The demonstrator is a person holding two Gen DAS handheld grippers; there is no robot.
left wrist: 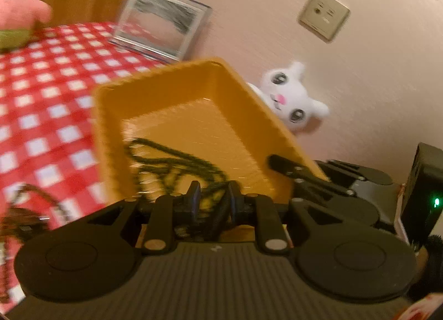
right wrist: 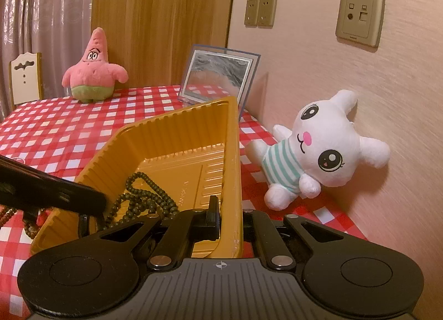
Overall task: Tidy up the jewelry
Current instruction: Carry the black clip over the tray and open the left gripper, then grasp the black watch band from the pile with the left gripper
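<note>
A yellow plastic tray [right wrist: 177,137] stands tilted on the red checked tablecloth; it also shows in the left wrist view [left wrist: 193,98]. My right gripper [right wrist: 227,217] is shut on the tray's right wall. A dark green bead necklace [right wrist: 144,195] lies in the tray's lower end. My left gripper [left wrist: 213,198] is shut on that necklace [left wrist: 177,162] at the tray's near edge, strands trailing into the tray. The left gripper's arm shows in the right wrist view [right wrist: 52,192]. A brown bead string [right wrist: 8,214] lies on the cloth left of the tray, also in the left wrist view [left wrist: 30,209].
A white plush bunny [right wrist: 318,151] lies against the wall on the right. A framed picture [right wrist: 218,76] stands behind the tray. A pink starfish plush [right wrist: 94,70] sits at the table's far side. A chair [right wrist: 25,79] stands at far left.
</note>
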